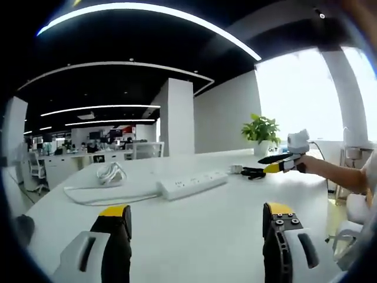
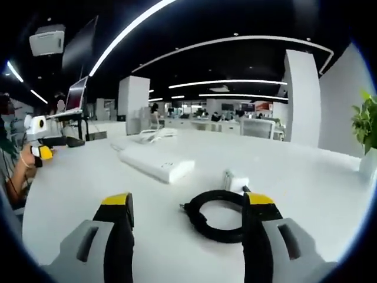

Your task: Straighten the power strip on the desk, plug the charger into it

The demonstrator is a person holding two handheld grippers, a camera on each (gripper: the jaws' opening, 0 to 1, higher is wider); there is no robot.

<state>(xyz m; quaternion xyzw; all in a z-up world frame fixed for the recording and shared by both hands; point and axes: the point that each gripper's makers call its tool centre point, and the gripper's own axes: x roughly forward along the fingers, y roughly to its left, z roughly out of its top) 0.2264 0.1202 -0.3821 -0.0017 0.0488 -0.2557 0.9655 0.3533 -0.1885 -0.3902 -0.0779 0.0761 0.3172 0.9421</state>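
A white power strip (image 1: 191, 184) lies askew on the white desk (image 1: 194, 236), its white cord coiled (image 1: 110, 173) to the left. My left gripper (image 1: 197, 215) hovers open over the desk, short of the strip. In the right gripper view the power strip (image 2: 155, 162) lies ahead to the left, and a white charger (image 2: 235, 179) with a coiled black cable (image 2: 213, 214) sits just past my open right gripper (image 2: 188, 206). The right gripper (image 1: 281, 164) also shows at the right of the left gripper view, above the charger's black cable (image 1: 252, 173). The left gripper (image 2: 42, 148) appears at the far left.
A potted plant (image 1: 260, 131) stands at the desk's far edge near the window. A laptop on a stand (image 2: 76, 97) sits at the far left of the right gripper view. White pillars, office desks and chairs fill the background. A person's forearm (image 1: 333, 171) holds the right gripper.
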